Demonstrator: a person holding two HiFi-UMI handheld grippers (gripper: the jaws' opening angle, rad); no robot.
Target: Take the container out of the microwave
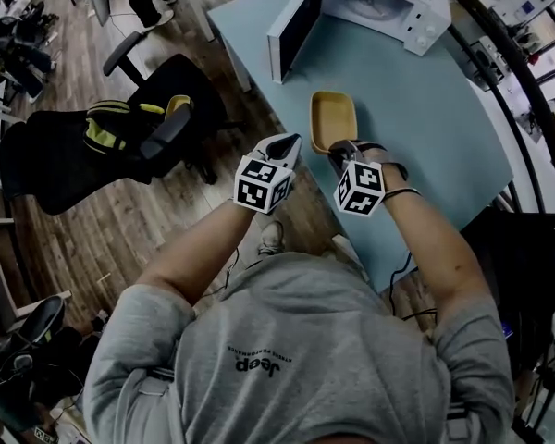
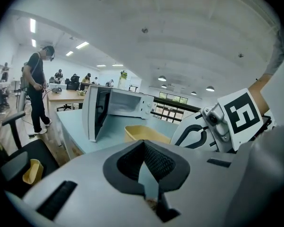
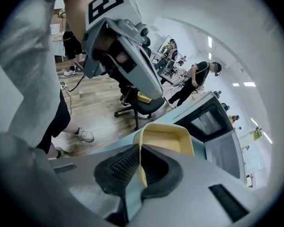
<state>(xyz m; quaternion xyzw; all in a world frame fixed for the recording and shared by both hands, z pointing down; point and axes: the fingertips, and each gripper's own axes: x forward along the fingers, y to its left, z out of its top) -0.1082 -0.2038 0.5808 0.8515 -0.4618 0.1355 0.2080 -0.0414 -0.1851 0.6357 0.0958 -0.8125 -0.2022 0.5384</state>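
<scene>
Head view shows a shallow yellow container (image 1: 333,118) out on the pale-blue table (image 1: 444,128), just in front of the microwave (image 1: 375,7), whose door (image 1: 294,28) stands open. The right gripper (image 1: 340,152) is clamped on the container's rim on the side away from the microwave. The left gripper (image 1: 285,144), jaws together and empty, hovers alongside. A black office chair (image 1: 166,109) stands on the floor off the table's edge.

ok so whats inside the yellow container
Nothing: the container shows only its bare yellow floor. The near edge is covered by the right gripper, its jaws shut on that wall.

Empty yellow container (image 1: 333,118) outside open microwave (image 1: 388,3)
</scene>
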